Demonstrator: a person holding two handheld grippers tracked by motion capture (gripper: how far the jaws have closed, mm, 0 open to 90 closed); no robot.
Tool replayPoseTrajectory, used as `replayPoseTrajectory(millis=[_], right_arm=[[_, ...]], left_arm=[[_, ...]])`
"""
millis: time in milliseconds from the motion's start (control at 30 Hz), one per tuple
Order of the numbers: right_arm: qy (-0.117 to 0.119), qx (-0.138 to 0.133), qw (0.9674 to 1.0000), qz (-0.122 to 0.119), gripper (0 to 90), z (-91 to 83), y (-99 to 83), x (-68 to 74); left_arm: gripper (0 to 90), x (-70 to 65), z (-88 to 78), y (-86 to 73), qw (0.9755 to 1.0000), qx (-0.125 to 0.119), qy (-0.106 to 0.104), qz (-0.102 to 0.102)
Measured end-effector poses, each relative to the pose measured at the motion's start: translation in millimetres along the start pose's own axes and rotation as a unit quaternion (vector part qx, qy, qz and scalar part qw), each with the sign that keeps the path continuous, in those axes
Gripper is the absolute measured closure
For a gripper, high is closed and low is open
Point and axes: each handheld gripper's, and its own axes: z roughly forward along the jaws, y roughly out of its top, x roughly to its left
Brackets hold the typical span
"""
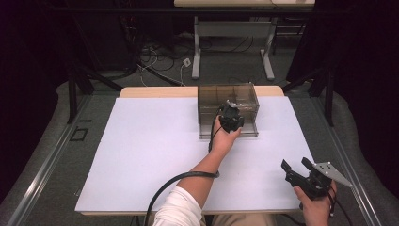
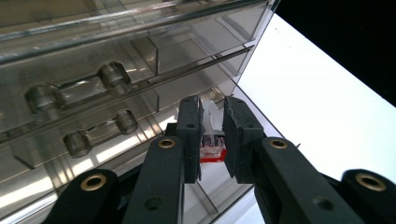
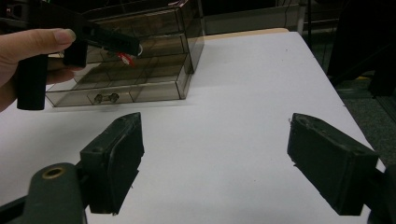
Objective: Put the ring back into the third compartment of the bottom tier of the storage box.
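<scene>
A smoky clear drawer unit [image 1: 228, 96] stands at the far middle of the white table [image 1: 155, 150], its bottom drawer [image 1: 251, 132] pulled out toward me. My left gripper [image 1: 230, 110] hangs over that drawer, shut on a small clear packet with a red end [image 2: 213, 150]. In the left gripper view the black pads [image 2: 190, 126] pinch the packet above a drawer compartment. The right gripper view has the left gripper [image 3: 133, 49] and the red-ended packet [image 3: 125, 58] in front of the unit [image 3: 154, 70]. My right gripper [image 1: 295, 164] rests at the front right, open, with nothing between its fingers [image 3: 116, 154].
The upper drawers with their clear dumbbell handles [image 2: 77, 91] are pushed in. A black cable [image 1: 164, 188] trails from the left hand off the table's near edge. Beyond the table lie floor cables and the legs of another desk [image 1: 233, 47].
</scene>
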Motion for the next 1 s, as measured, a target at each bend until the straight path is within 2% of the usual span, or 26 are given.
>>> replayPoseTrajectory(millis=[267,500,733,1000], right_arm=[[0.001,0.000,1.0000,0.000,18.0,0.2,0.1,0.6],[0.001,0.000,1.0000,-0.004,18.0,0.5,-0.2,0.3],[0.002,0.001,1.0000,0.000,18.0,0.3,-0.1,0.5],[0.001,0.000,1.0000,-0.005,18.0,0.5,-0.3,0.1]], left_arm=[[77.0,-3.3,5.3,-2.9,0.9999,0.003,-0.007,0.015],[76.9,-6.1,8.6,-4.4,0.9999,0.000,-0.011,0.013],[76.1,-8.2,10.2,-4.3,0.9997,0.001,-0.013,0.022],[73.5,-8.7,11.5,-4.7,0.9997,-0.001,-0.013,0.023]])
